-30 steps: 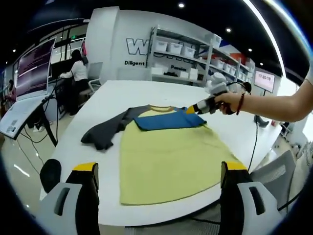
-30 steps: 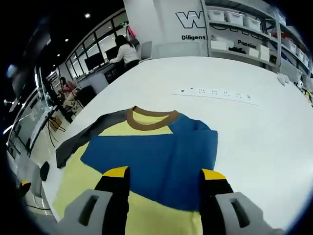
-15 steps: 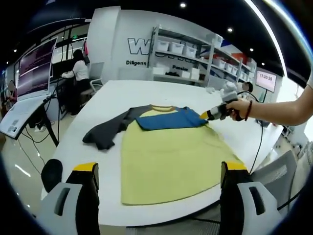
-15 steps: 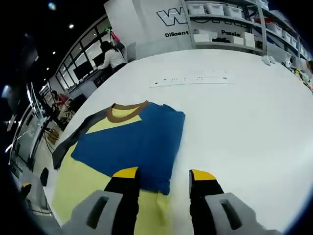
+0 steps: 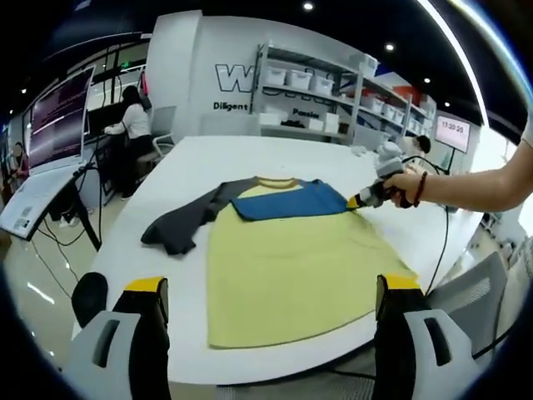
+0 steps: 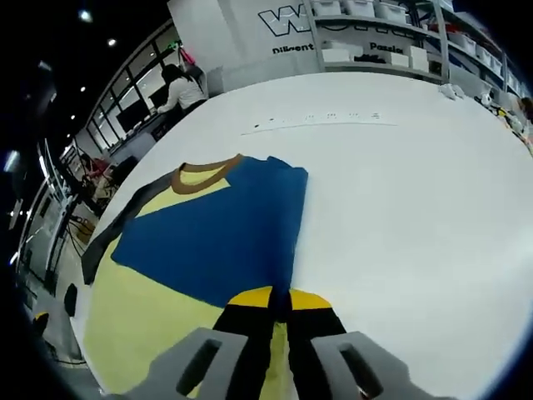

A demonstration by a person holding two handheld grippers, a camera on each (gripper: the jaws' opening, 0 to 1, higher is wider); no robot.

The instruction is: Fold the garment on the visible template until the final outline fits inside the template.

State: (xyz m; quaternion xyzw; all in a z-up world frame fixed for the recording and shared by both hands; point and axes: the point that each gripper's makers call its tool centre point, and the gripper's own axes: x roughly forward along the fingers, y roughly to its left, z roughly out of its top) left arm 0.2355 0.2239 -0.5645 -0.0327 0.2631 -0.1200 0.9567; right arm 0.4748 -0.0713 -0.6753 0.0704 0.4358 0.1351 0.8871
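Left gripper view: yellow shirt (image 5: 291, 267) flat on white table (image 5: 208, 158), blue sleeve (image 5: 287, 202) folded across chest, grey sleeve (image 5: 187, 223) spread out to the side. Left gripper (image 5: 271, 292) jaws wide apart, holding nothing, above table's near edge. Right gripper (image 5: 360, 200) at blue sleeve's edge.

Right gripper view: right gripper (image 6: 279, 302) jaws pressed together, pinching blue sleeve (image 6: 216, 233) hem; brown collar (image 6: 204, 177) beyond.

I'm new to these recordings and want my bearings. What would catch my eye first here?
A yellow shirt lies flat on the white table, its blue sleeve folded across the chest and its grey sleeve stretched out to the side. The right hand-held gripper is shut on the blue sleeve's edge. The left hand-held gripper hangs open at the near table edge.
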